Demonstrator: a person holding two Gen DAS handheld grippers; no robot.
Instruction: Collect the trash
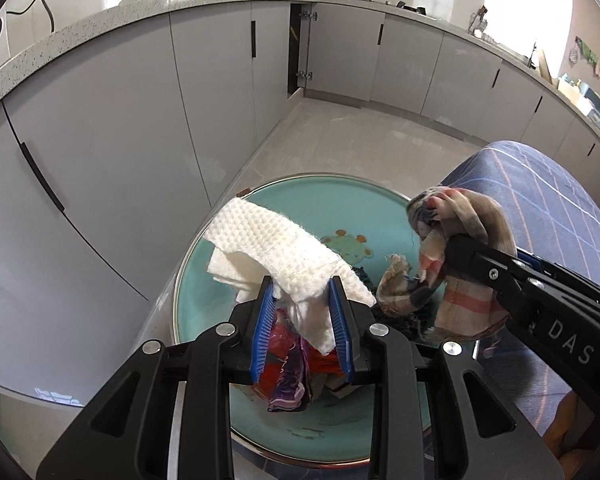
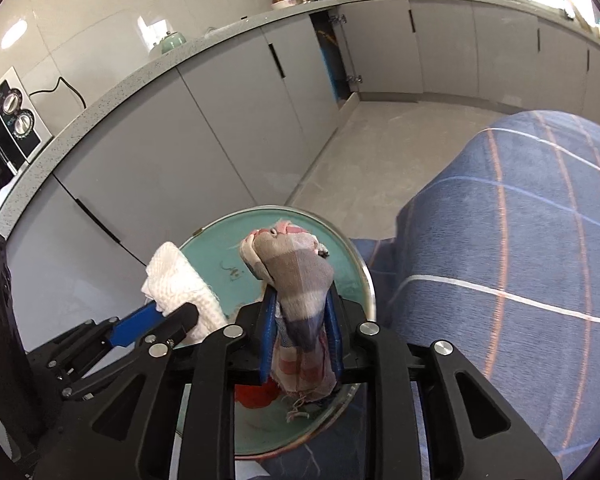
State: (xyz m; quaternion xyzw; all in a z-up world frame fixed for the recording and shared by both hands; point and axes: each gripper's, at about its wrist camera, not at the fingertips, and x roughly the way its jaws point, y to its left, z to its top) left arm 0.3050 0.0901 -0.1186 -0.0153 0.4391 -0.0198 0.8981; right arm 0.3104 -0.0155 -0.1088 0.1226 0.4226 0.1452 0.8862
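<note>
Ideally, with the left gripper (image 1: 302, 304) clamping the white waffle-textured paper towel (image 1: 276, 240) and the right gripper (image 2: 302, 320) pinching the striped cloth rag (image 2: 296, 280) above the round teal bin (image 1: 204, 264), both needed releasing squarely over its mouth.

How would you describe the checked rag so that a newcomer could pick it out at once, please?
Find the round teal bin on the floor beside the grey cabinets. Two grippers hang over it; the right gripper grips the checked rag. Its faded brown, pink and blue checks and frayed threads set it apart from the plain white waffle cloth in the left gripper.
</note>
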